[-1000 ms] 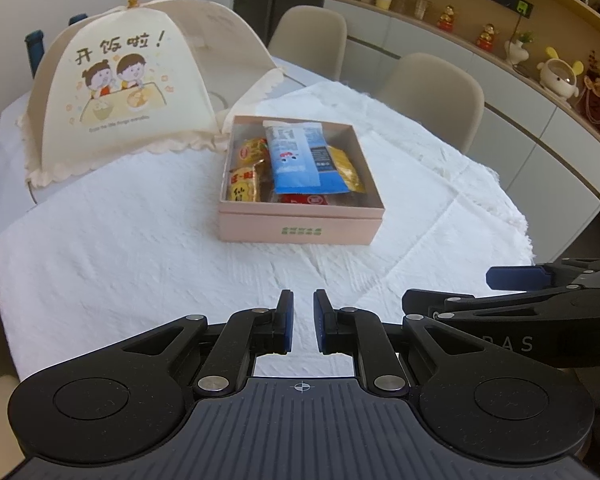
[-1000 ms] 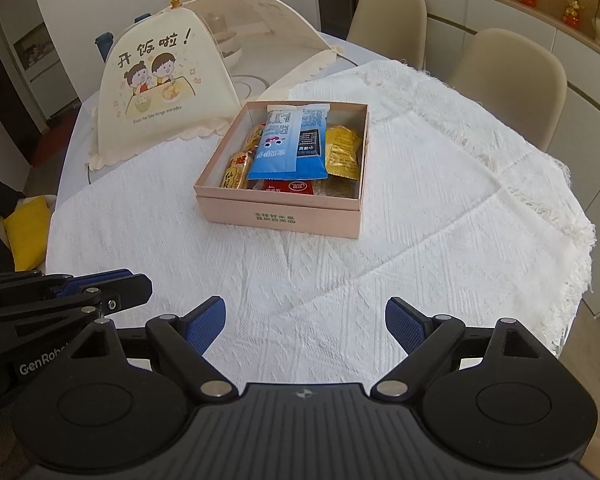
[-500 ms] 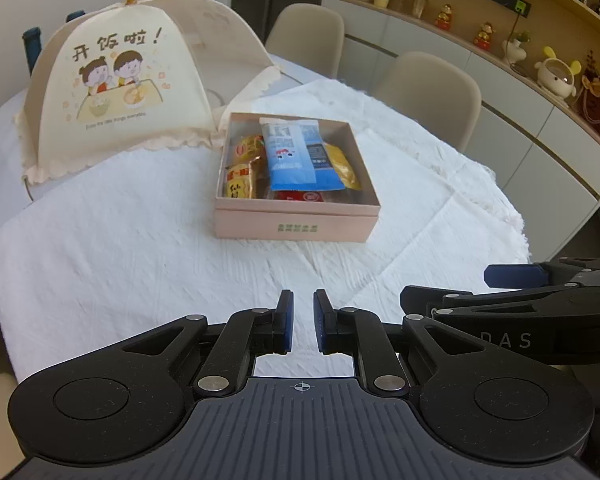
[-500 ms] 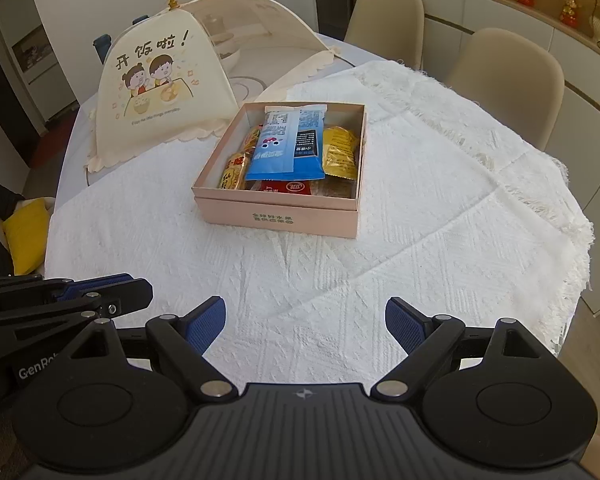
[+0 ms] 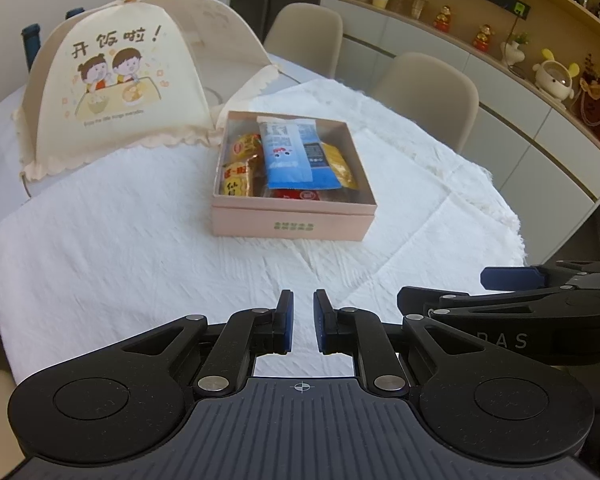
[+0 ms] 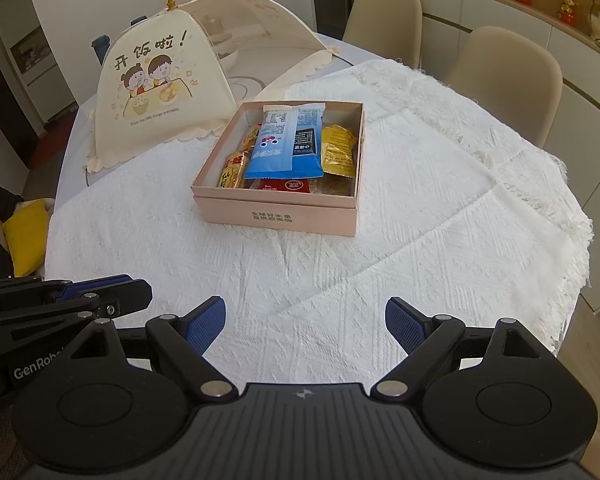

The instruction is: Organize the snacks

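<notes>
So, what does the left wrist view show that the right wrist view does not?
Only the left wrist view shows the bunny figurine on the shelf and the left gripper with its jaws shut. Only the right wrist view shows the yellow cushion and the right gripper with its jaws open. Both show the pink box of snacks, the blue packet and the food cover.

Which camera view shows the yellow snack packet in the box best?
The right wrist view: the yellow snack packet lies almost fully exposed beside the blue packet. In the left wrist view it is largely covered by that blue packet.
</notes>
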Demonstrator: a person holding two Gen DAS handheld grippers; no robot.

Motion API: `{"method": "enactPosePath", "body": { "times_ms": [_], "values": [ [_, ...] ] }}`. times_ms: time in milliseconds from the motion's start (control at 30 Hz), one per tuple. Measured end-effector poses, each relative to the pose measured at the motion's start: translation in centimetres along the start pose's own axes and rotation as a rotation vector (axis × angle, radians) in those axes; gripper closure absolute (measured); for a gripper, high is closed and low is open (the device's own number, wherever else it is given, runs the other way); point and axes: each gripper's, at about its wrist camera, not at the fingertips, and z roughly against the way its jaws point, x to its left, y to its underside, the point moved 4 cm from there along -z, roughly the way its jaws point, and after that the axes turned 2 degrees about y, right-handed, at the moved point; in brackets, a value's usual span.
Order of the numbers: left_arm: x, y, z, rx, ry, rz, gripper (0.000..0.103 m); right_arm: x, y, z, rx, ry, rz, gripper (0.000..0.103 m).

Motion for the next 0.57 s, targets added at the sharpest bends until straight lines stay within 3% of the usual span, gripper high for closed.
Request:
{"method": "enactPosePath", "body": {
  "times_ms": [567],
  "values": [
    [-0.41, 0.12, -0.04, -0.029, -0.027, -0.020, 0.089, 0.00, 0.15, -0.13, -0.013, 0.002, 0.015, 0.015]
  ]
}}
